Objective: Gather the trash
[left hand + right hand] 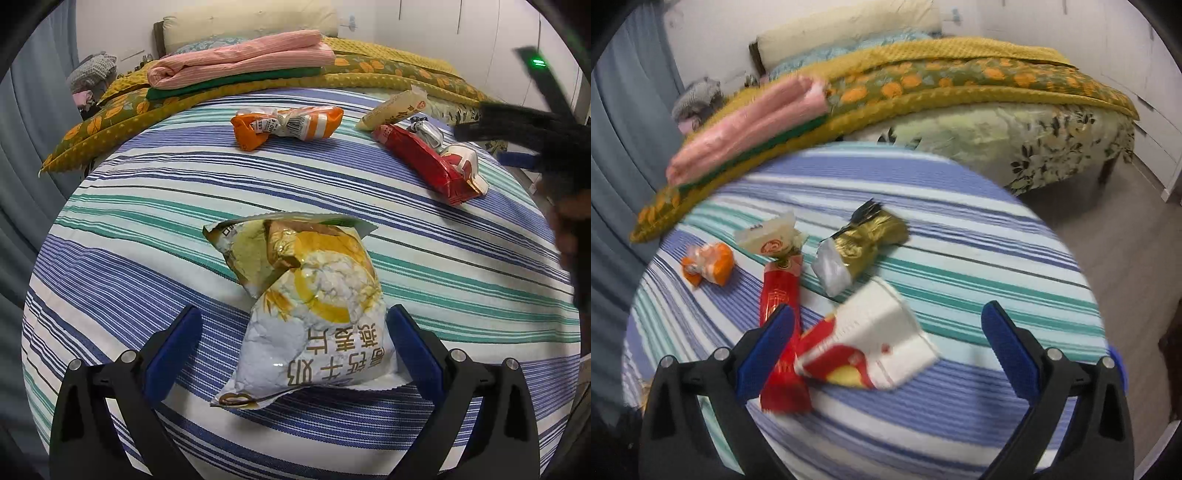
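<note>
Table under a striped cloth carries all the trash that shows, and none of it looks collected yet; no bin or bag for it appears in either view. Behind, at the far side, a bed holds folded blankets. Largest of the wrappers is the white and yellow snack bag, crumpled and lying near the table's front edge. The left gripper has its blue fingers spread wide to either side of this bag, apparently not pressing it, so I judge a grab is about to start. Far and to the right lies the red wrapper, with a cream packet just beyond it, and an orange wrapper to the far left of those. The right gripper is also spread, hovering over a red and white packet beside the red wrapper; its view is blurred. A gold foil wrapper sits just farther on. By my count at least six pieces remain, so the job is barely begun
</note>
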Demonstrator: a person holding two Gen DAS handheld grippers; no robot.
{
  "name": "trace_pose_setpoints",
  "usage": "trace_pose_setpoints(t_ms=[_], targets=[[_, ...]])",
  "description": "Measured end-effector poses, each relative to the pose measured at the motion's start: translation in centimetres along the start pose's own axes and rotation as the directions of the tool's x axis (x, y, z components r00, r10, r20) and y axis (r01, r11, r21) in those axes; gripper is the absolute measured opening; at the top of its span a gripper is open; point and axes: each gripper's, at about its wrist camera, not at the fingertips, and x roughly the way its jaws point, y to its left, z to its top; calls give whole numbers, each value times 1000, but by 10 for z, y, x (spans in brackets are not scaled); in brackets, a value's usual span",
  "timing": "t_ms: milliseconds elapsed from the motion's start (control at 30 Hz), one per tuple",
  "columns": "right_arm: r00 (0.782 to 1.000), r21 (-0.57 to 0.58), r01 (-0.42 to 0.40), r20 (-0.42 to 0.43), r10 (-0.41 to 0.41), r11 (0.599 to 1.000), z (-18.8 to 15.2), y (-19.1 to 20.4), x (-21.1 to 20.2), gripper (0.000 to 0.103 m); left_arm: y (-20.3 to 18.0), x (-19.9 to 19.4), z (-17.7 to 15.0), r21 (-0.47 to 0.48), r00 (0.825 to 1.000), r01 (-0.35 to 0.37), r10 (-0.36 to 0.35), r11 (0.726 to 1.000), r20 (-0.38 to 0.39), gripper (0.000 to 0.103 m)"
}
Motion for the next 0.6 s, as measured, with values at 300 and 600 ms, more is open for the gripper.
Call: trace_pose_setpoints(t_ms=[300, 600], targets=[[998, -136, 45, -30, -49, 990, -35, -24, -5, 90, 0, 0, 0, -2, 1000, 3, -3, 1000, 1, 98], [997, -180, 74, 23, -71, 981, -55, -32, -34, 90, -1, 0, 0, -3, 1000, 2, -2, 1000, 1, 98]])
